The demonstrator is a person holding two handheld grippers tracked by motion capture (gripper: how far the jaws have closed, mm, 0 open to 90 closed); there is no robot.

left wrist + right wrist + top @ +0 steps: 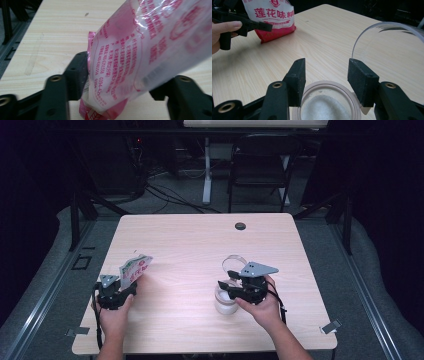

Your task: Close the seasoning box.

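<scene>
A red-and-white printed bag [134, 269] stands tilted on the table's left side, its bottom edge on the wood. My left gripper [122, 287] has the bag [130, 55] between wide jaws; the left pad [78, 75] sits at the bag's edge and the right pad is hidden behind it. A glass jar [226, 302] with white grains inside stands front right, its clear hinged lid [233, 262] flipped up. My right gripper [231, 287] straddles the jar's mouth [328, 105], both pads against the rim. The right gripper view also shows the bag [273, 18] and the left gripper [249, 25].
A light wooden table [200, 245] has a small dark round cap [240, 226] near its far edge. A black chair [260, 165] and cables stand on the floor beyond. Bare wood lies between the bag and the jar.
</scene>
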